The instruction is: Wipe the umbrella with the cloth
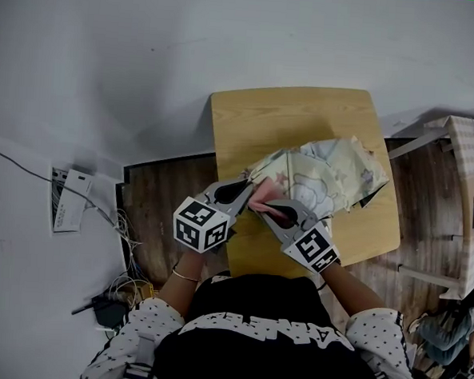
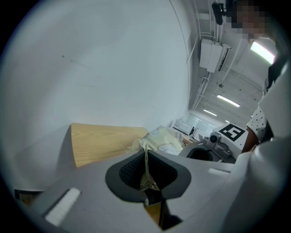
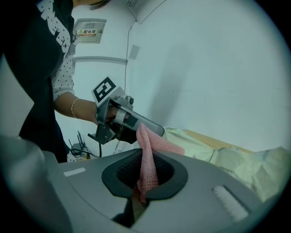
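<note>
While I look down from the head view, I see the umbrella (image 1: 326,178), cream with small cartoon prints, lying collapsed and crumpled on the right part of the small wooden table (image 1: 289,116). My left gripper (image 2: 146,175) has its jaws pressed together on a thin fold of the umbrella fabric at the near edge. My right gripper (image 3: 144,179) is clamped on the pink knitted cloth (image 3: 150,154), which stands up between the pads. Its free end bends toward the umbrella, just beside the left gripper's tip. Both grippers sit close together at the table's near side. Some cables (image 1: 123,286) lie on the floor at the left.
</note>
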`<state>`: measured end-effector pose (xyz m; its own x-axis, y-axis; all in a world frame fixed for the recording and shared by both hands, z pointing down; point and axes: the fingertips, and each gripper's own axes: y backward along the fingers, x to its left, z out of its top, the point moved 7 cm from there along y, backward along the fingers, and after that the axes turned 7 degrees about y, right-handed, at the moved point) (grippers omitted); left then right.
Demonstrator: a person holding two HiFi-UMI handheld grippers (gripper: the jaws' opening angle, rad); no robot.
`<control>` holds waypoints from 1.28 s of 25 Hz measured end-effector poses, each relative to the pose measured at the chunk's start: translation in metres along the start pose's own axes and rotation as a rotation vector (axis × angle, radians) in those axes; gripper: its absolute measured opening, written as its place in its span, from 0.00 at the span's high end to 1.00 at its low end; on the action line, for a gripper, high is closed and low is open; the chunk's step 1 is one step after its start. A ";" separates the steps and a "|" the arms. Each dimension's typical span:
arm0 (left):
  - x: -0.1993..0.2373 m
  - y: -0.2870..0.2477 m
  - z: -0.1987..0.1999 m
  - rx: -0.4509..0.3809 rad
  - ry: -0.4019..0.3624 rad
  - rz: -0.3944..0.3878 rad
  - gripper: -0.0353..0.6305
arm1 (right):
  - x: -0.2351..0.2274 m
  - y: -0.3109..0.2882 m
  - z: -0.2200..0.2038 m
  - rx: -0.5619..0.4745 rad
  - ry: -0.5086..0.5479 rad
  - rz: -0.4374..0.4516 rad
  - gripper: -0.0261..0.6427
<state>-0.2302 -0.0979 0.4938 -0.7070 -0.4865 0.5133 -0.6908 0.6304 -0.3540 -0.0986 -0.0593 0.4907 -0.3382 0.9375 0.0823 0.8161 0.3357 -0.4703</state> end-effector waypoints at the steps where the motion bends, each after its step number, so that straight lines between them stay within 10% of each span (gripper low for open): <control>1: -0.001 0.000 0.000 -0.003 0.000 -0.002 0.92 | 0.003 0.001 0.000 0.001 0.000 0.007 0.91; 17: -0.002 0.004 -0.001 -0.010 -0.011 0.021 0.92 | 0.025 0.031 0.007 -0.020 0.011 0.063 0.91; 32: -0.006 0.006 -0.005 0.001 -0.002 0.034 0.91 | -0.092 0.045 0.030 0.004 0.263 -0.299 0.91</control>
<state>-0.2292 -0.0885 0.4928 -0.7307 -0.4656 0.4993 -0.6661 0.6465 -0.3719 -0.0447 -0.1329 0.4357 -0.4282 0.7903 0.4381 0.6978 0.5973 -0.3953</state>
